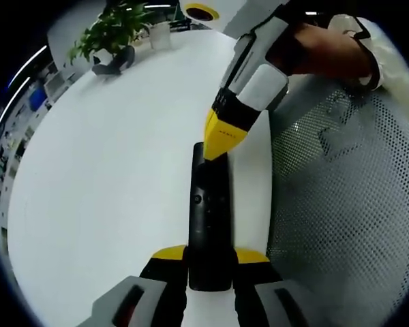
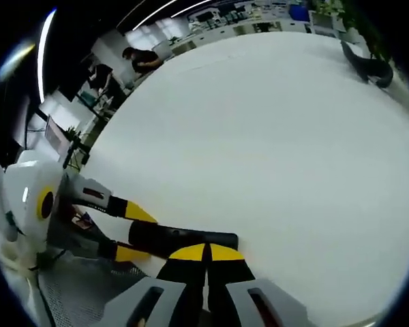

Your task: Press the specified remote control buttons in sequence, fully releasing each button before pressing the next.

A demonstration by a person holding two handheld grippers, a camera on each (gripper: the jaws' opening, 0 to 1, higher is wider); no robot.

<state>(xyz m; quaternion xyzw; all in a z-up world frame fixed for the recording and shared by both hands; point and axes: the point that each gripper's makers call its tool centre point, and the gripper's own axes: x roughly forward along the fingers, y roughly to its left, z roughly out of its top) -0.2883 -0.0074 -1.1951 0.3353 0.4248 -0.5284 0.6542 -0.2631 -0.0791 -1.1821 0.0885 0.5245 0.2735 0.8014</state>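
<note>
The long black plastic remote control (image 1: 209,218) lies on the wide white bench (image 1: 102,177), close to the edge of it, where a white mesh chair back (image 1: 341,197) stands just beside. In the left gripper view the left tongs (image 1: 210,257) grasp the near end of the remote: one yellow-tipped jaw touches each long side of it, and the remote points forward from between them. A small round button shows on its top face, about in the middle.

In the same view the right tongs (image 1: 221,139) come in from above, with the yellow tips clenched together into one point. This point rests on the far end of the remote. A hand (image 1: 327,51) holds this tool at the upper right.

In the right gripper view the right tongs (image 2: 206,253) are also closed, tip against tip, just over the remote (image 2: 180,240), which lies across the lower part. The left tongs (image 2: 126,231) come from the left and hold it between two yellow tips.

A green plant in a pot (image 1: 112,30) and a dark curved object (image 1: 116,61) stand far away on the bench.
</note>
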